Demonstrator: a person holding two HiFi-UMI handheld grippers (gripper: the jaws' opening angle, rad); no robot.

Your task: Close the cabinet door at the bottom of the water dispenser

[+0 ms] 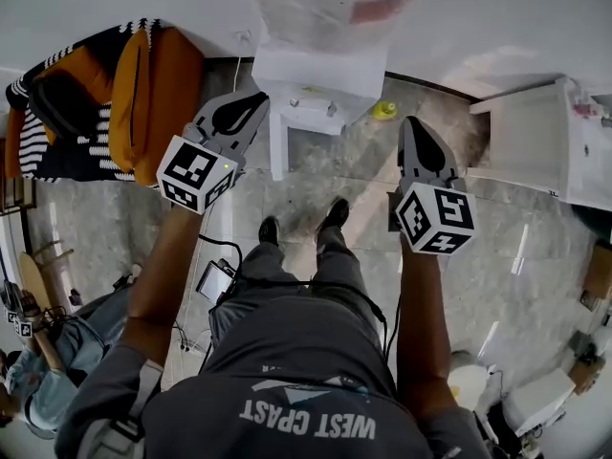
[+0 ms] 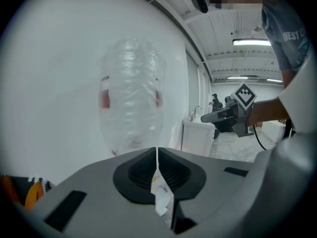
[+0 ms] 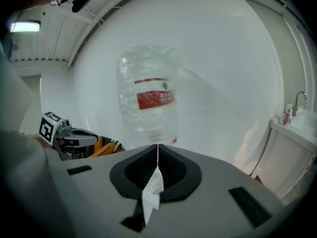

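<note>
Both grippers have their jaws pressed together on nothing, the left gripper (image 1: pixel 251 103) at eleven o'clock and the right gripper (image 1: pixel 413 130) at one. At twelve o'clock stands the water dispenser (image 1: pixel 318 84); its cabinet door (image 1: pixel 278 146) appears still open and untouched, so the closing push is yet to come.

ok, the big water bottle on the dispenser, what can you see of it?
The water bottle is large, clear, ribbed plastic with a red label band around its middle. It stands upright on top of the white dispenser, against the white wall. Nothing else touches it.
</note>
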